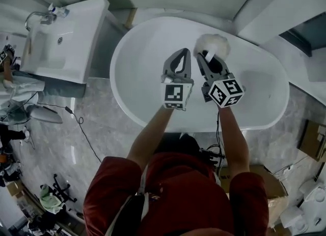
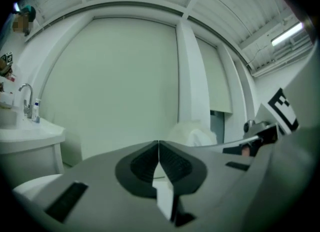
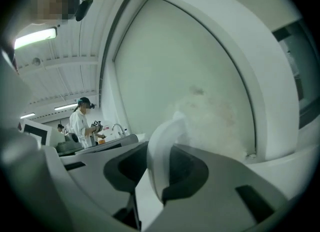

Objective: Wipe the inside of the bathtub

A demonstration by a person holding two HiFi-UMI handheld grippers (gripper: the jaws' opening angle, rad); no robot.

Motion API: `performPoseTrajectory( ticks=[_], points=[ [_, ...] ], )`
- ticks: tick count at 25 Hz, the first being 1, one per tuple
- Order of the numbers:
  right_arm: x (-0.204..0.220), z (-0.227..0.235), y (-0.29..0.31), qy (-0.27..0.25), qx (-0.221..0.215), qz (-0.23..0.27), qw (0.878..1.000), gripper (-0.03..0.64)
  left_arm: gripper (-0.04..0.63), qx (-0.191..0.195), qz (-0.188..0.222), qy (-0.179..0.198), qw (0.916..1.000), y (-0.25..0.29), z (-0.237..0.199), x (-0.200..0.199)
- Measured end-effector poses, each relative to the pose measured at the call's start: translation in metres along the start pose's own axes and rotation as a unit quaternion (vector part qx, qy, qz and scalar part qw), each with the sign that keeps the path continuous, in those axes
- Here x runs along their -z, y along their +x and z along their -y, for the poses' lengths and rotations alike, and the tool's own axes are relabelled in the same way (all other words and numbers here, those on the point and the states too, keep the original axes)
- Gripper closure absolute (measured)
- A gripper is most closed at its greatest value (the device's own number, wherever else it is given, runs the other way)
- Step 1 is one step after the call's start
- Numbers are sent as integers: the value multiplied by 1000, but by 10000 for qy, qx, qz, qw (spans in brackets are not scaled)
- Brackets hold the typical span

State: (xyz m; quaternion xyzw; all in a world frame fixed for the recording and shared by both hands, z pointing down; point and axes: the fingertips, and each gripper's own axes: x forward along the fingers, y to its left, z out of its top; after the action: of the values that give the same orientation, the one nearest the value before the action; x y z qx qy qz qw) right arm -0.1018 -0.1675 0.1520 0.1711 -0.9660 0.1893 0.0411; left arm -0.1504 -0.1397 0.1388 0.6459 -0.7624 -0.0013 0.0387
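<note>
Step in hand, by my judgement: wiping. I am clamping the right gripper (image 1: 206, 57) on the fluffy duster (image 1: 214, 42) by its handle. The left gripper (image 1: 182, 53) is idling, jaws together and empty. Next: pressing the duster along the bathtub (image 1: 127, 47) wall.

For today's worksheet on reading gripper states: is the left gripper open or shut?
Shut: the left gripper shows its jaws meeting along one line in its own view, nothing between them.

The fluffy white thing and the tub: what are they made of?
The fluffy head looks like soft white microfibre or wool: fuzzy outline. Its handle, in the right gripper, looks like smooth white plastic. The bathtub looks smooth white acrylic or enamel; I cannot tell which.
</note>
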Motion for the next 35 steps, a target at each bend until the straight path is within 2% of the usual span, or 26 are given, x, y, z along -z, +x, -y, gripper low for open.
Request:
performPoseTrajectory(
  ticks=[3, 6, 10, 17, 21, 24, 27, 32, 35],
  points=[
    [-17, -5, -45, -94, 207, 91, 9997, 522, 580, -3, -16, -65, 10000, -18, 24, -22],
    [-32, -12, -88, -461, 551, 185, 9972, 522, 580, 56, 79, -39, 9999, -40, 49, -43],
    [-47, -32, -155, -594, 859, 325, 9940, 522, 580, 236, -110, -179, 9995, -81, 95, -60],
    [-88, -57, -244, -946, 1376, 691, 9835, 522, 580, 461, 86, 66, 9989, -130, 165, -104],
    [-97, -68, -275, -1188, 1675, 782, 9756, 522, 580, 515, 152, 41, 9986, -150, 182, -116],
    [-105, -82, -292, -1326, 1808, 946, 9699, 521, 580, 743, 180, -149, 9970, -160, 193, -123],
    [-103, -92, -303, -1515, 2148, 1024, 9594, 520, 580, 968, 287, -195, 9947, -170, 197, -130],
    [-110, -105, -312, -1871, 2689, 1228, 9368, 520, 580, 1218, 627, 193, 9904, -180, 196, -144],
    [-111, -114, -307, -1955, 2778, 1215, 9327, 520, 580, 1209, 713, 419, 9892, -185, 187, -145]
  ],
)
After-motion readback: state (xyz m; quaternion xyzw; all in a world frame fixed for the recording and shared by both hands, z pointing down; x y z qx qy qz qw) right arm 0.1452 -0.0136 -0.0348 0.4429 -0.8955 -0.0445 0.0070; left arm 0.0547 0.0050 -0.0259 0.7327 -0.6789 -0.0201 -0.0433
